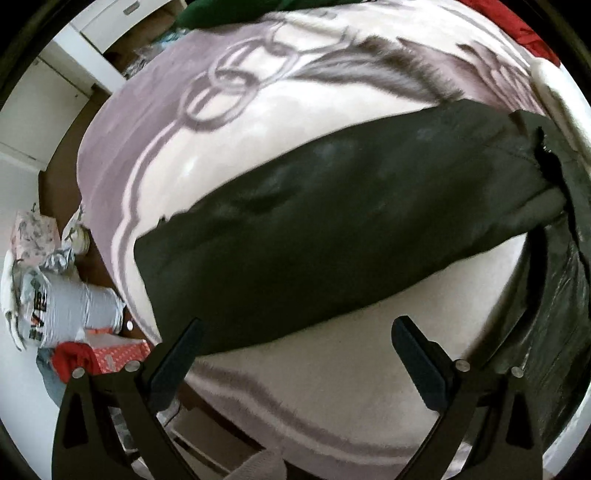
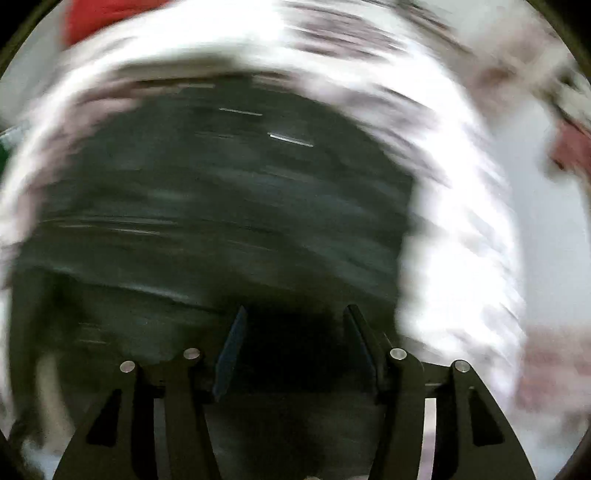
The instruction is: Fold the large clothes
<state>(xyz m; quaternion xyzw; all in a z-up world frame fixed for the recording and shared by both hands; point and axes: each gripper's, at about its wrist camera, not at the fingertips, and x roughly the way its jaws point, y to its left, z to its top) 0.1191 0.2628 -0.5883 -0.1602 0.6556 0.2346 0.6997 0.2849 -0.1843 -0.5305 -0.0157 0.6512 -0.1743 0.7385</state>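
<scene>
While my left gripper [image 1: 299, 347] hangs wide open above the black garment [image 1: 332, 221] on the blanket [image 1: 295, 110], it holds nothing. My right gripper [image 2: 293, 336] points down over the blurred dark cloth, fingers parted and empty.

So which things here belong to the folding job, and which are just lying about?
Job: black garment, spread on the patterned blanket; left gripper, open; right gripper, view blurred.
Lying about: red cloth, green cloth, floor clutter.

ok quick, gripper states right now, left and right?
Left gripper: open, holding nothing, above the black garment on the blanket.
Right gripper: jaws apart over the black garment; view blurred, nothing visibly clamped.
</scene>
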